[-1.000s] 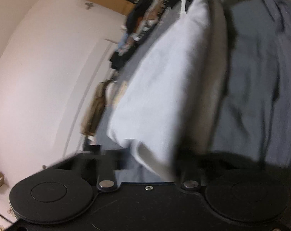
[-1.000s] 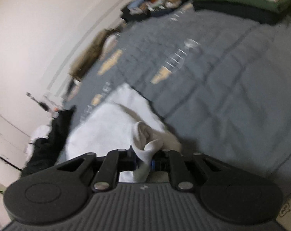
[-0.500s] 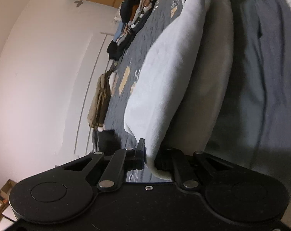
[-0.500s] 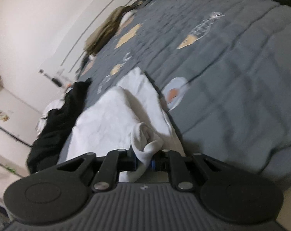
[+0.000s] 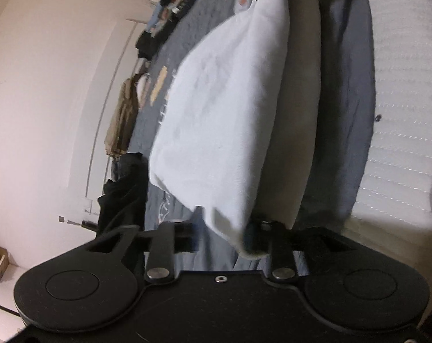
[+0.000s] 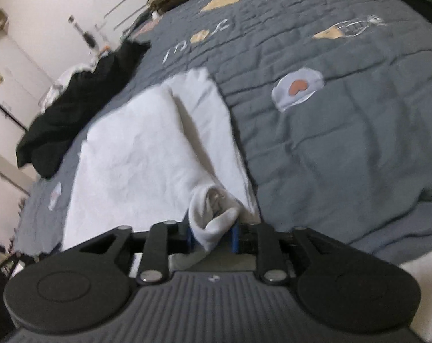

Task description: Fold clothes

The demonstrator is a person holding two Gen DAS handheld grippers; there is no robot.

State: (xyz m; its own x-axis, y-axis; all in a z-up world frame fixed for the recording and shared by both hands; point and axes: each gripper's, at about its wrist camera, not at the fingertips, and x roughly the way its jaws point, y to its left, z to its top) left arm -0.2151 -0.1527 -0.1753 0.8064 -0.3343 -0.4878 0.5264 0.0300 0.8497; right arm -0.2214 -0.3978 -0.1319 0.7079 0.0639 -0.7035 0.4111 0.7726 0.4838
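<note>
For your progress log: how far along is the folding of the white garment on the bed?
Done: the white garment lies doubled over on the quilt. In hand: both hand-held grippers, left and right, are opening around its edge. Left: the black garment lies unfolded.

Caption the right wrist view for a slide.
Right gripper jaws opening around a bunched corner of the folded white garment on the grey quilt.

Left gripper (image 5: 224, 235) tilts downward, jaws opening wide; right gripper (image 6: 213, 233) points steeply down, jaws opening slightly.
</note>
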